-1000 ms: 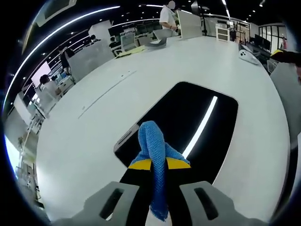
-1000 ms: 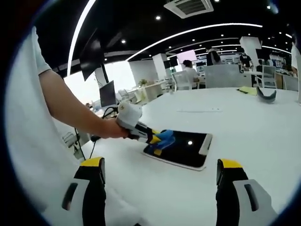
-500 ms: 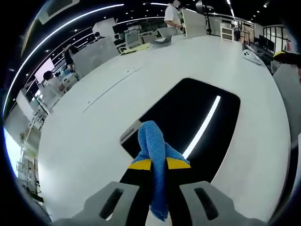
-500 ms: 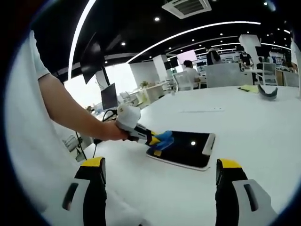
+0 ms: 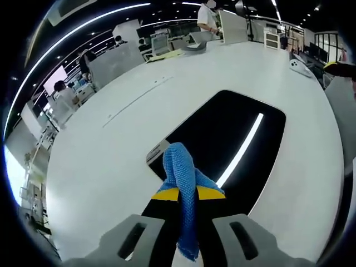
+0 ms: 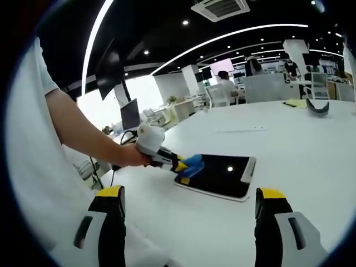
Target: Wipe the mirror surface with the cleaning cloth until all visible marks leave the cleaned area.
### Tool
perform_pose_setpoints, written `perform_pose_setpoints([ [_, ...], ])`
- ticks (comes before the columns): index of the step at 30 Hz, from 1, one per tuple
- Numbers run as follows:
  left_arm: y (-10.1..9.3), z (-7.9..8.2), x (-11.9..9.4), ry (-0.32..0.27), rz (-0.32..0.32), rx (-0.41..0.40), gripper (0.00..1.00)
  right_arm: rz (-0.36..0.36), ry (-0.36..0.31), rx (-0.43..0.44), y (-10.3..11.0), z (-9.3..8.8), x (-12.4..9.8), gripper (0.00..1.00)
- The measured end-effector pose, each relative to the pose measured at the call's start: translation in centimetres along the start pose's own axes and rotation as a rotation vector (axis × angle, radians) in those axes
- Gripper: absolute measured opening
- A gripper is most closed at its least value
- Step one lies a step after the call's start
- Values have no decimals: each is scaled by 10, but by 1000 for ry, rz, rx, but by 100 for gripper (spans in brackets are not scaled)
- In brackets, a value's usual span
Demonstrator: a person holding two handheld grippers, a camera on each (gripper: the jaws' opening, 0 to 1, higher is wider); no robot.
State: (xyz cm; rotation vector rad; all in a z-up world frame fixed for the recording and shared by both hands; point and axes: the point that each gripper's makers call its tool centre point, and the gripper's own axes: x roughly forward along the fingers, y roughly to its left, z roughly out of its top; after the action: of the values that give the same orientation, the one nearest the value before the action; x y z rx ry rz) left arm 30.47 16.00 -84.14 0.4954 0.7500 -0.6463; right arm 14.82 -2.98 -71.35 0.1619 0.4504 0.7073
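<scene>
A flat rectangular mirror [image 5: 233, 136] lies on the white table [image 5: 100, 167], dark with a reflected strip of ceiling light. My left gripper [image 5: 187, 193] is shut on a blue cleaning cloth [image 5: 181, 172], whose bunched end hangs over the mirror's near edge. In the right gripper view the mirror [image 6: 219, 175] lies mid-table, with the left gripper [image 6: 181, 166] and blue cloth [image 6: 192, 164] at its left end, held by a person's hand [image 6: 125, 157]. My right gripper [image 6: 189, 219] stands open, well short of the mirror, nothing between its fingers [image 6: 108, 214].
The white table [image 6: 289, 150] stretches wide around the mirror. A white curved object [image 5: 293, 67] lies far right on it. Desks, monitors, chairs and several people stand at the back. A person's arm and white sleeve [image 6: 33, 183] take up the left of the right gripper view.
The left gripper with the cloth has shifted slightly along the mirror's near end. The right gripper has stayed open and nearly still.
</scene>
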Motion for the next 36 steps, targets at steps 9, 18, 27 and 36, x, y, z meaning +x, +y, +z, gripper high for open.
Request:
perform_pose_setpoints([
  [9, 1, -2, -2, 2, 6, -31, 7, 22, 8, -9, 6, 1, 6, 97],
  [18, 0, -2, -3, 4, 13, -34, 7, 23, 17, -8, 6, -2, 4, 96],
  [27, -1, -1, -1, 17, 16, -13, 6, 27, 17, -8, 7, -1, 6, 96],
  [36, -7, 2, 0, 11, -1, 9, 6, 31, 15, -7, 8, 0, 8, 96],
])
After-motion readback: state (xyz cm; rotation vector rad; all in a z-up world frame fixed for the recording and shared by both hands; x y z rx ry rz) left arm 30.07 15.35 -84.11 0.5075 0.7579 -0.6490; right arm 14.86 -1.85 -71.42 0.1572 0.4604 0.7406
